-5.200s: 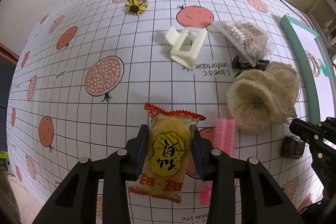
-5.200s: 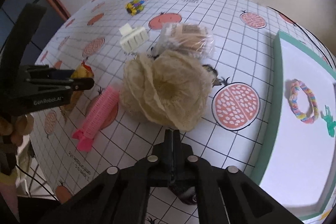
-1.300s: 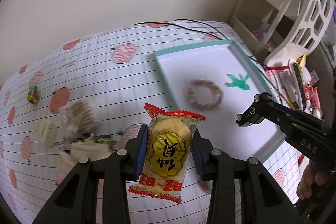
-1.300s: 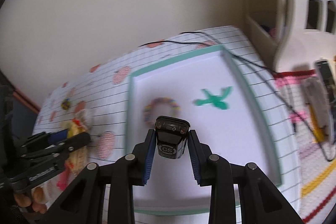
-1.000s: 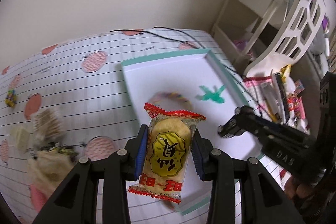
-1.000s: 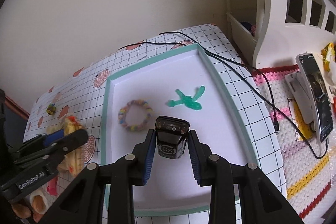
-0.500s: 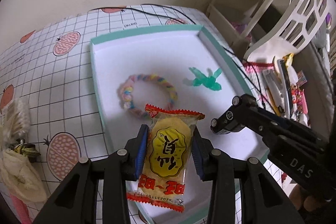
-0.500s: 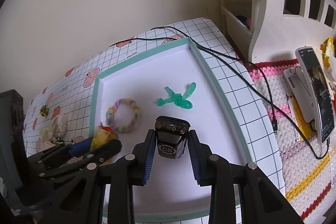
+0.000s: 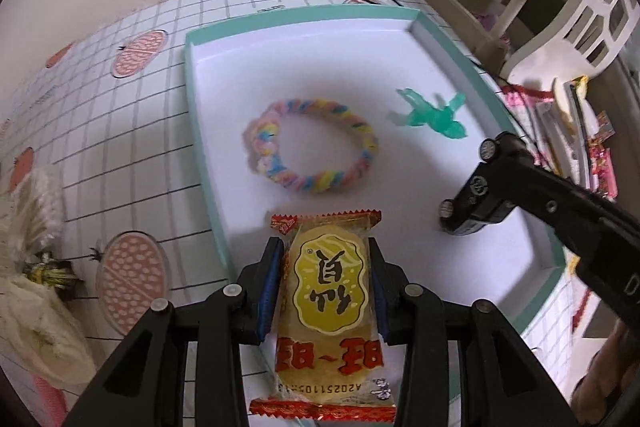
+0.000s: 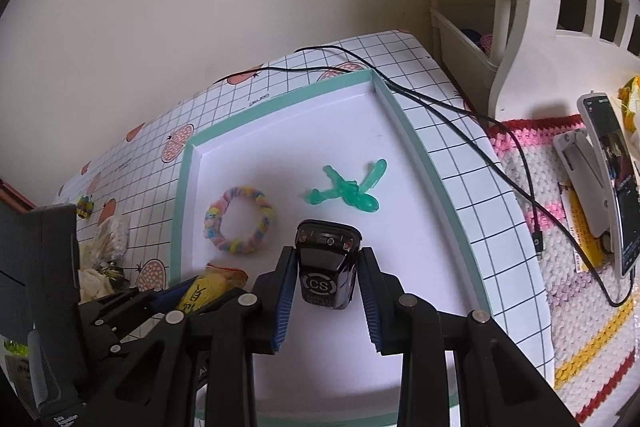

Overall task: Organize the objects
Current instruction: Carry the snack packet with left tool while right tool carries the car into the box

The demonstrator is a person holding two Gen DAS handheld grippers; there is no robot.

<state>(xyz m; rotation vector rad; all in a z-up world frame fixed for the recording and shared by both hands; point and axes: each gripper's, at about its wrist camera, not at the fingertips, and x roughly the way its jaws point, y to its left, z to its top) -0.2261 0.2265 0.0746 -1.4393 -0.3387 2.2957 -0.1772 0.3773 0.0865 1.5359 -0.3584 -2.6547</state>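
Above the teal-rimmed tray (image 9: 420, 17), my left gripper (image 9: 325, 287) clamps a snack packet (image 9: 330, 303), my right gripper (image 10: 326, 281) a black toy car (image 10: 327, 273); I should lower both onto bare floor near the front edge, clear of the bracelet (image 9: 312, 145).

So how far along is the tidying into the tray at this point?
Done: a rainbow twisted hair tie and a green rubbery toy figure already lie in the teal-rimmed tray. In hand: the left gripper holds a yellow snack packet and the right gripper holds a small black toy car, both over the tray, unreleased. Left: a cream scrunchie and a cotton swab pack on the tablecloth.
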